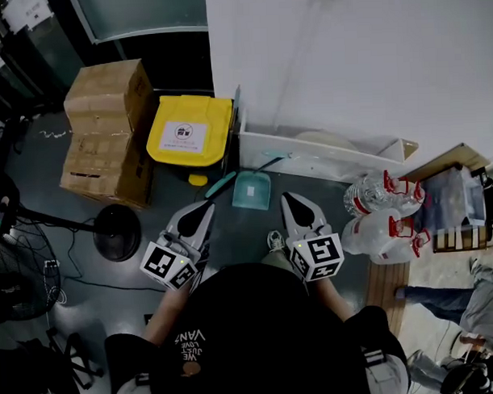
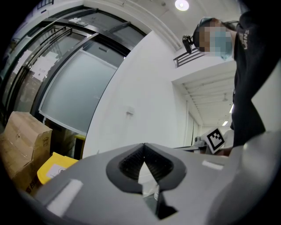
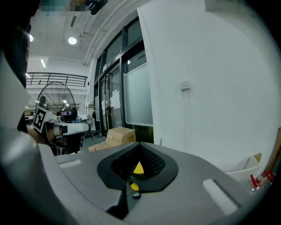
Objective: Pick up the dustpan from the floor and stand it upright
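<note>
Grippers both empty. On our left gripper point(image 1: 205, 207) the jaws are pressed together with nothing between them. Our right gripper point(image 1: 288, 198) is closed on nothing in the same way. We hold both above the floor, near us, short of the target.

The teal dustpan point(image 1: 251, 190) lies flat on the grey floor, beyond the two grippers and roughly between them, close to the foot of the white wall point(image 1: 347, 59). The yellow bin point(image 1: 189, 129) stands just left of it. A teal stick-like piece point(image 1: 220, 185) lies at its left edge; we cannot tell whether that is a brush or part of the pan. Water bottles point(image 1: 383, 212) sit off to the right.

Risks, as we judge them:
- Reaching in with closed jaws would only shove the pan toward the wall, so they must part first.
- The pan lies low and flat, so a pinch on its thin rim may slip.
- The bin crowds the left side and could be knocked.
- Once stood up, the pan may topple unless it leans on the wall.
</note>
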Motion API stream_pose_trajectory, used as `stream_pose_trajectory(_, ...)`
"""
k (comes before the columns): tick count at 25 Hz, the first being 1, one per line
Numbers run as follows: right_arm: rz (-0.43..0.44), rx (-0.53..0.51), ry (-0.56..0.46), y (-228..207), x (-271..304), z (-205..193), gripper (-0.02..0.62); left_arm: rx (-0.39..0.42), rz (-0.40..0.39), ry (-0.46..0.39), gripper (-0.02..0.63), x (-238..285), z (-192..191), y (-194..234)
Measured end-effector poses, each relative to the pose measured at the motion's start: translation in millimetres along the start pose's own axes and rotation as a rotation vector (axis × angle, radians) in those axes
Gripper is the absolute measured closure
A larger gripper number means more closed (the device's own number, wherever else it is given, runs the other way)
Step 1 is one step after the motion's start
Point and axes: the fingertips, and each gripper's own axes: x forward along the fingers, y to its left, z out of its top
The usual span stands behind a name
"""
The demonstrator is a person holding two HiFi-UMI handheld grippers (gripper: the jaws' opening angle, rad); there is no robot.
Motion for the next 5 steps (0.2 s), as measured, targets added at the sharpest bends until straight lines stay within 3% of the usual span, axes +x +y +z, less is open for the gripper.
stream_pose_trajectory(5, 0.003, 0.001, 0.003, -1.7, 9.4, 1.5, 0.594, -0.002, 0.007, 0.001, 0.554, 2.7, 0.8, 7.9)
